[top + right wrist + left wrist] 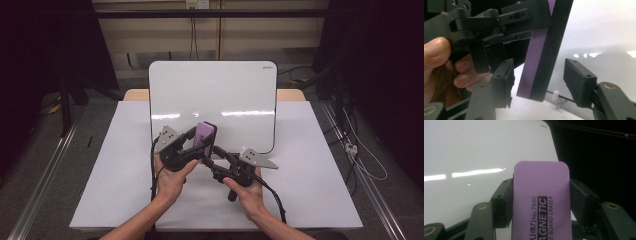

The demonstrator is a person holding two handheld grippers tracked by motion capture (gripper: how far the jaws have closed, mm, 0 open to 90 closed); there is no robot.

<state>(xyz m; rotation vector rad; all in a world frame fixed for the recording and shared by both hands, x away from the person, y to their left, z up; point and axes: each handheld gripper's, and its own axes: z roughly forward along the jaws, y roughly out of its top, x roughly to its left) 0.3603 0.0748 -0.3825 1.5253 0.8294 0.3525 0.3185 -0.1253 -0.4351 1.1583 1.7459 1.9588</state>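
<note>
In the high view, your left tool (200,141) holds the purple whiteboard eraser (205,133) up over the near edge of the whiteboard (215,95), its long axis running away from you and tilted upward. The lower end of the eraser is hidden behind the tool bodies, and your right tool (212,159) sits so close under it that you cannot make out its jaws here. The whiteboard lies flat on a white sheet covering the bench (125,175); the room around is dark, with cables on the floor at the right.

In the left gripper view, your left tool (540,200) is clamped on the eraser (541,195), one pad pressed on each long side. The eraser stands upright, its printed face toward the camera and its bottom cut off by the frame.

In the right gripper view, your right tool (539,80) has its jaws apart on either side of the eraser (541,55), with a gap showing at each pad. You see the eraser edge-on, purple body and black felt, its top cut off. Your left hand (441,67) shows blurred at the left.
</note>
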